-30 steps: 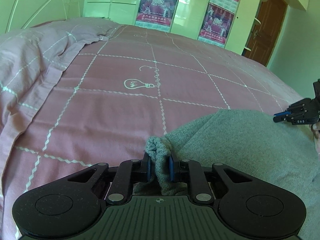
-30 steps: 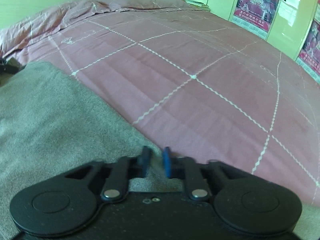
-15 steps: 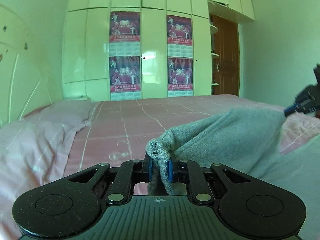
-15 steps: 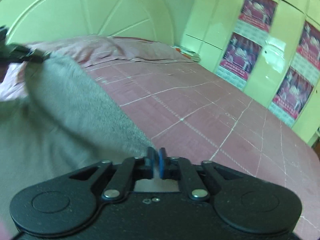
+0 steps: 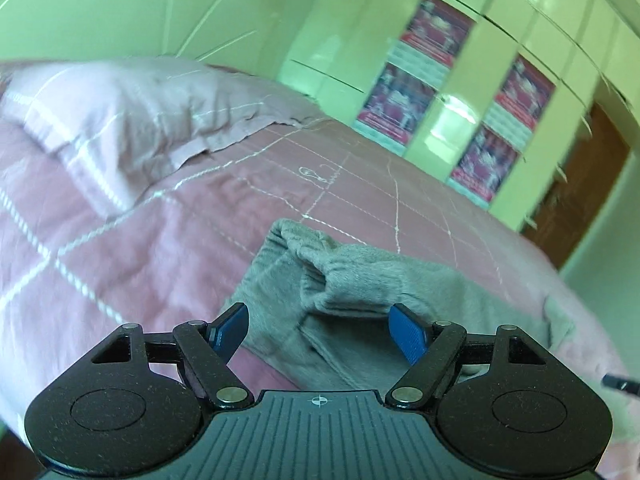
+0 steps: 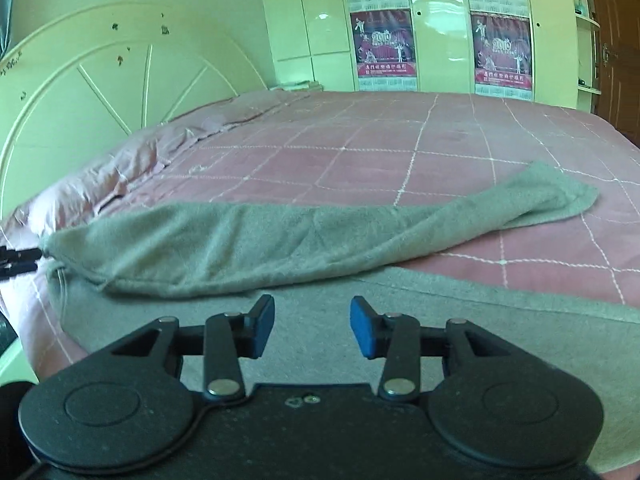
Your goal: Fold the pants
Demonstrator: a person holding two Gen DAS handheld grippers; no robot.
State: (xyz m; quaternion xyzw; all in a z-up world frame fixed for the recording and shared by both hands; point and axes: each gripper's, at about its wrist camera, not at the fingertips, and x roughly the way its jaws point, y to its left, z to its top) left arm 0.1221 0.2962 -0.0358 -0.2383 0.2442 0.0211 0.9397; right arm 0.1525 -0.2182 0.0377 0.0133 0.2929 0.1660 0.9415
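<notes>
Grey pants (image 5: 360, 280) lie on the pink checked bedspread (image 5: 160, 232), their gathered elastic end bunched just beyond my left gripper (image 5: 320, 330). Its jaws are opening and stand wide, with the cloth below them and no pad pressing on it. In the right wrist view one part of the pants (image 6: 280, 240) lies folded over the lower layer (image 6: 460, 320), stretching to the far right. My right gripper (image 6: 312, 326) hovers over that lower layer. Its jaws are opening too, with nothing pinched between them. The left gripper's tip (image 6: 18, 264) shows at the fold's left end.
A pink pillow (image 5: 132, 120) lies at the head of the bed, below the pale headboard (image 6: 100, 92). Wardrobe doors with posters (image 6: 384, 40) stand beyond the bed, and a brown door (image 5: 576, 188) is to the right. The bed's near edge drops off at lower left (image 6: 24, 344).
Both grippers were shut on the pants' edge, carried it up and across the bed, then let go. Their jaws now stand apart and the cloth lies folded over.
</notes>
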